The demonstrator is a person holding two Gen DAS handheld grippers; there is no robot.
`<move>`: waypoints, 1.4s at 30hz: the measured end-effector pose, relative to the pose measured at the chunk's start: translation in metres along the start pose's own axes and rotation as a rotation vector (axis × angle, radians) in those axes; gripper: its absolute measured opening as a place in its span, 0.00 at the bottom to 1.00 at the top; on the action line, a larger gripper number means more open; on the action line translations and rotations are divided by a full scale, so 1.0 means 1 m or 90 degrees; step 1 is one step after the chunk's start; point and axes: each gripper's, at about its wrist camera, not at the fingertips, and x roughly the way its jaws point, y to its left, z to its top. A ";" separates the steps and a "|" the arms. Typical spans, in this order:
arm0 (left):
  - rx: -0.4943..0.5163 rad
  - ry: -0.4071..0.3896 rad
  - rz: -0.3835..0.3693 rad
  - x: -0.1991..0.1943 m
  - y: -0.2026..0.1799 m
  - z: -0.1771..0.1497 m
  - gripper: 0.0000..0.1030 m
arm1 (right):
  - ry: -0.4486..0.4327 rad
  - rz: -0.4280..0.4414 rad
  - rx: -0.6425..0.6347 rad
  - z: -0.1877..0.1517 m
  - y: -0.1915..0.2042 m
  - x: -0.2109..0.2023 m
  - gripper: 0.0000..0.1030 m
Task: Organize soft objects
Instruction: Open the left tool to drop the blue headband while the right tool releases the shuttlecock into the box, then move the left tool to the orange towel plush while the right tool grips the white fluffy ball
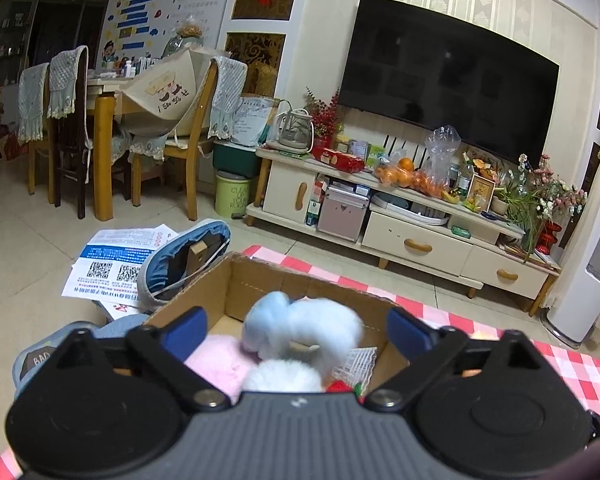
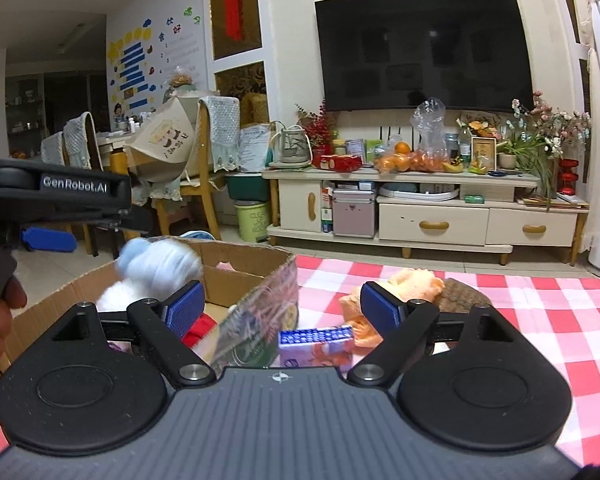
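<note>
At the far left of the right wrist view, the left gripper is seen from the side above the box, its jaws spread and nothing pressed by its pads. Just below and to its right, a blue and white plush is blurred over the box's open top; from the left wrist view the same plush sits between the spread pads without being touched by them, above a pink soft item and a white fluffy one already inside. Whether the plush is resting or in mid-fall cannot be told.

Further right, the right gripper is released too, nothing clamped. Ahead of it lie a small purple packet, then an orange plush and a brown soft item on the checked cloth, outside the box.

As a judgement, the blue and white plush could perch on the pile and roll over the low wall. The packet lies close before the orange plush, so it could be nudged or caught instead.
</note>
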 end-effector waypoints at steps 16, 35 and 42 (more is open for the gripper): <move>0.028 -0.006 -0.007 -0.003 -0.013 -0.005 0.99 | -0.032 -0.037 0.024 -0.006 -0.008 -0.009 1.00; 0.060 -0.002 -0.019 -0.005 -0.039 -0.013 0.99 | -0.012 -0.065 0.030 -0.021 -0.016 0.000 1.00; 0.090 0.004 -0.029 -0.004 -0.055 -0.020 0.99 | 0.051 -0.091 0.033 -0.034 -0.034 0.027 1.00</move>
